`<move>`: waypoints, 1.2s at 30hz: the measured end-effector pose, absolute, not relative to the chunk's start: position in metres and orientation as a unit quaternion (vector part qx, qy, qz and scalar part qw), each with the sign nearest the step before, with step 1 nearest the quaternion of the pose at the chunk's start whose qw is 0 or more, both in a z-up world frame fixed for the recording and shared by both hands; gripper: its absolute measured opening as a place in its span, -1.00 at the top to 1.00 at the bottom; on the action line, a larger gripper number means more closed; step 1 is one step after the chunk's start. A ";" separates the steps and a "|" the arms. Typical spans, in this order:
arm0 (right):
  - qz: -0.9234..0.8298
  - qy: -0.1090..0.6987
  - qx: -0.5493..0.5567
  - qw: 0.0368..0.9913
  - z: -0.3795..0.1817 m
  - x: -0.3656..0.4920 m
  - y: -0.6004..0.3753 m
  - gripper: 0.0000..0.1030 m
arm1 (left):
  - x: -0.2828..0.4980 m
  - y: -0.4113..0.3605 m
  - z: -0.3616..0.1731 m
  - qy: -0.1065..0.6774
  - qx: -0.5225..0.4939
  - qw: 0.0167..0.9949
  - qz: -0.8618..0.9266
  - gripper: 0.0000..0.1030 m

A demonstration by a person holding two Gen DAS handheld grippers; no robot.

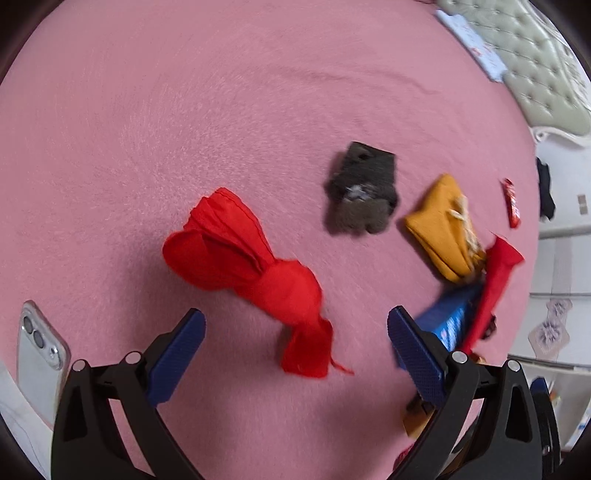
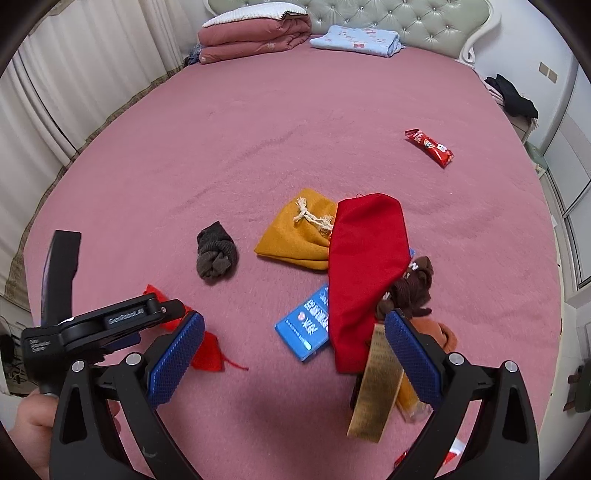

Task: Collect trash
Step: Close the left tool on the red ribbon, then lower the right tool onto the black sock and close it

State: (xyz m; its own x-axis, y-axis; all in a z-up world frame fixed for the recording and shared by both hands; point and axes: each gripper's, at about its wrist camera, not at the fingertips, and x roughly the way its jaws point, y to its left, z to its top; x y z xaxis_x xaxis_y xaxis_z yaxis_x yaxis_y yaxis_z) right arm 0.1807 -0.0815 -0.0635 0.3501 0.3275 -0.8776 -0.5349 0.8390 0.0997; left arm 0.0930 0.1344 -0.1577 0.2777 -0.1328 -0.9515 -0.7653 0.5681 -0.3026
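Pink fleece covers the one bed, the largest thing in either view, with a tufted pale-green headboard at its far end. Two folded stacks lie by that headboard: a dusty-pink quilt and a light-blue blanket.

On the sheet near the grippers lie two red cloth pieces: a flat red pouch draped partly over other items, and a knotted red cloth lying just ahead of the left gripper. One mustard drawstring bag sits touching the red pouch on its far side. One blue packet lies flat with the pouch overlapping its right edge. One gold-coloured wrapper strip lies near the right gripper, beside that gripper's right finger.

Two balled socks show: a dark grey one alone left of the mustard bag, and a brown one against the red pouch. One red candy-bar wrapper lies well apart toward the far right edge. One phone in a clear case rests at the near left.

Both grippers have their jaws spread wide and hold nothing.
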 end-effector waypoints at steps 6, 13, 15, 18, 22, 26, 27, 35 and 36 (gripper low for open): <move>0.271 0.514 -0.105 0.807 -0.076 0.193 -0.072 -0.83 | 0.111 0.138 -0.178 0.576 -0.386 0.677 0.248 -0.71; 0.282 0.523 -0.111 0.797 -0.088 0.202 -0.057 -0.83 | 0.113 0.141 -0.199 0.593 -0.390 0.661 0.243 0.08; 0.287 0.524 -0.114 0.794 -0.092 0.203 -0.050 -0.83 | 0.111 0.143 -0.199 0.587 -0.398 0.666 0.229 0.20; 0.297 0.526 -0.120 0.788 -0.099 0.204 -0.035 -0.83 | 0.109 0.148 -0.197 0.583 -0.396 0.675 0.217 0.25; 0.310 0.530 -0.120 0.780 -0.110 0.207 -0.014 -0.83 | 0.108 0.164 -0.184 0.562 -0.388 0.699 0.211 0.27; 0.321 0.534 -0.121 0.773 -0.122 0.213 0.009 -0.83 | 0.111 0.177 -0.169 0.549 -0.364 0.722 0.210 0.27; 0.323 0.538 -0.121 0.770 -0.126 0.215 0.015 -0.83 | 0.109 0.179 -0.166 0.548 -0.362 0.724 0.212 0.27; 0.334 0.573 -0.110 0.740 -0.160 0.237 0.056 -0.73 | 0.105 0.197 -0.170 0.556 -0.345 0.726 0.212 0.27; 0.332 0.579 -0.110 0.736 -0.165 0.240 0.060 -0.66 | 0.103 0.200 -0.171 0.557 -0.347 0.724 0.213 0.27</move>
